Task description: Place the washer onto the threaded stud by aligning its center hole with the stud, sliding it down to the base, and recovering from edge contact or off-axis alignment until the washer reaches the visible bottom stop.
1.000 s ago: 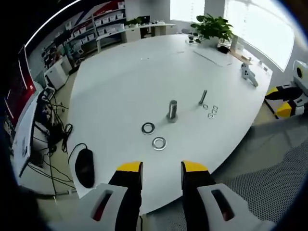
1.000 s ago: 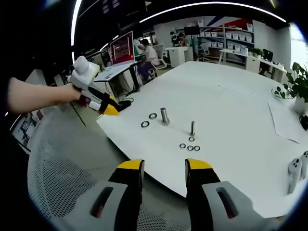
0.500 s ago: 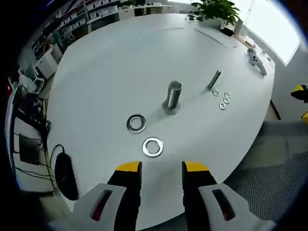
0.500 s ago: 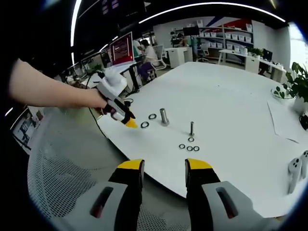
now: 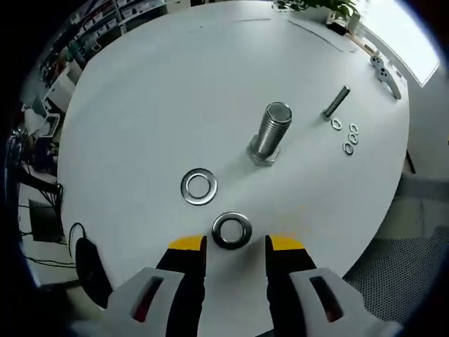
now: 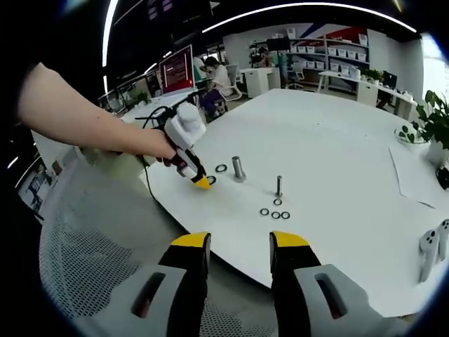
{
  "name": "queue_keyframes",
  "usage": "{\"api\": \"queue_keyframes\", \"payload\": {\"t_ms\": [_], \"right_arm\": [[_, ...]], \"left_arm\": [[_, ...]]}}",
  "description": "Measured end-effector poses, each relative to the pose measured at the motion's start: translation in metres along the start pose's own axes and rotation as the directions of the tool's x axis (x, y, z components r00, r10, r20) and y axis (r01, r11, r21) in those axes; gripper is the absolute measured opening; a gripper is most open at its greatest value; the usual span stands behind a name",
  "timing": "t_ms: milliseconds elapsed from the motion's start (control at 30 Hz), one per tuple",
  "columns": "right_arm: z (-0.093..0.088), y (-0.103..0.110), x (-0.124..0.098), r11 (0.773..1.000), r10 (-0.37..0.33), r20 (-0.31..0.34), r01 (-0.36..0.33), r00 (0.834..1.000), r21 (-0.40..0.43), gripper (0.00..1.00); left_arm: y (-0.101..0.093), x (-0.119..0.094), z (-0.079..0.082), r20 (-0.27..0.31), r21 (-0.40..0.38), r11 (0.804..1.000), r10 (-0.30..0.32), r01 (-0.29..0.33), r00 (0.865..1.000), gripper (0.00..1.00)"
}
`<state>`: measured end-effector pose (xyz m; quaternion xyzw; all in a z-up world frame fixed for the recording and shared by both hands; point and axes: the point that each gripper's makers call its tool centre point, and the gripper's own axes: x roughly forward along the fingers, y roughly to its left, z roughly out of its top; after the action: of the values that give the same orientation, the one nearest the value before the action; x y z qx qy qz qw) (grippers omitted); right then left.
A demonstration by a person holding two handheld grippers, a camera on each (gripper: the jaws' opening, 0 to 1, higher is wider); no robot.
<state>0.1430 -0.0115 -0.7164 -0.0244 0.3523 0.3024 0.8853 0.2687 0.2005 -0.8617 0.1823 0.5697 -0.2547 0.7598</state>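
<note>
We are holding the left gripper (image 5: 232,243) with its jaws apart just over a washer (image 5: 231,230) lying flat near the tabletop (image 5: 168,84) edge; a second washer (image 5: 198,187) is lying just beyond it, and the threaded stud (image 5: 270,134) is standing upright farther in. The right gripper (image 6: 239,246) is hanging off the tabletop edge, jaws apart and empty.

A computer mouse (image 5: 84,261) lies at the white table's (image 5: 154,91) edge, left of the left claw. Far ahead right rest a game controller (image 5: 386,72) and a potted plant (image 6: 426,123).
</note>
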Motion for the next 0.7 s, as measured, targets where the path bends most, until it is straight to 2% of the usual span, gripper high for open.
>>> {"api": "queue_keyframes", "payload": {"t_ms": [167,500,700], "right_arm": [[0.0001,-0.0006,0.0001,1.000,-0.002,-0.001,0.002,1.000,0.002,0.36],[0.0004,-0.0017,-0.0003,1.000,-0.006,0.003,0.006,1.000,0.007,0.36],[0.0005,-0.0027,-0.0005,1.000,-0.010,0.005,0.010,1.000,0.009,0.36]], "left_arm": [[0.0012,0.0034,-0.0028,-0.026,0.014,1.000,0.004,-0.003,1.000,0.30],[0.0028,0.0036,-0.0010,-0.045,-0.023,1.000,0.018,-0.019,0.999,0.29],[0.0053,0.0061,0.0006,-0.081,-0.045,0.999,0.022,-0.025,0.996,0.29]]}}
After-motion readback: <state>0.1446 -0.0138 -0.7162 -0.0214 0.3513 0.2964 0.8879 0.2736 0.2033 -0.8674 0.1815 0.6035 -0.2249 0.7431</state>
